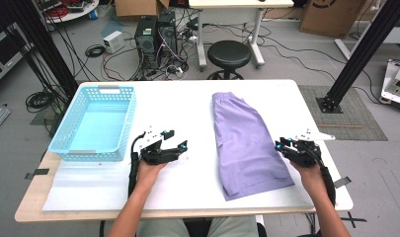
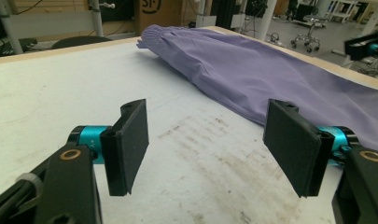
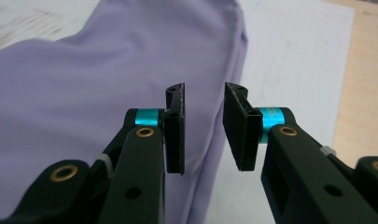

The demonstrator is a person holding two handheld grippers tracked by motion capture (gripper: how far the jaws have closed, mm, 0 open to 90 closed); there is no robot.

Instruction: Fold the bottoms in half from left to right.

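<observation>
**benchrat:** Forearms come in from the near edge, and the purple shorts (image 1: 247,143) lie between the hands, long axis running from near edge to far edge. Which one's closer?

**foldbot_fan:** Right gripper (image 1: 289,146), easily. It sits just at the shorts' right side, jaws a little apart, nothing pinched; the right gripper view has the hem straight under them (image 3: 130,70). Left gripper (image 2: 205,144) is wide open over bare table, well short of the cloth. Its view shows the waistband bunched near the far edge.
</observation>
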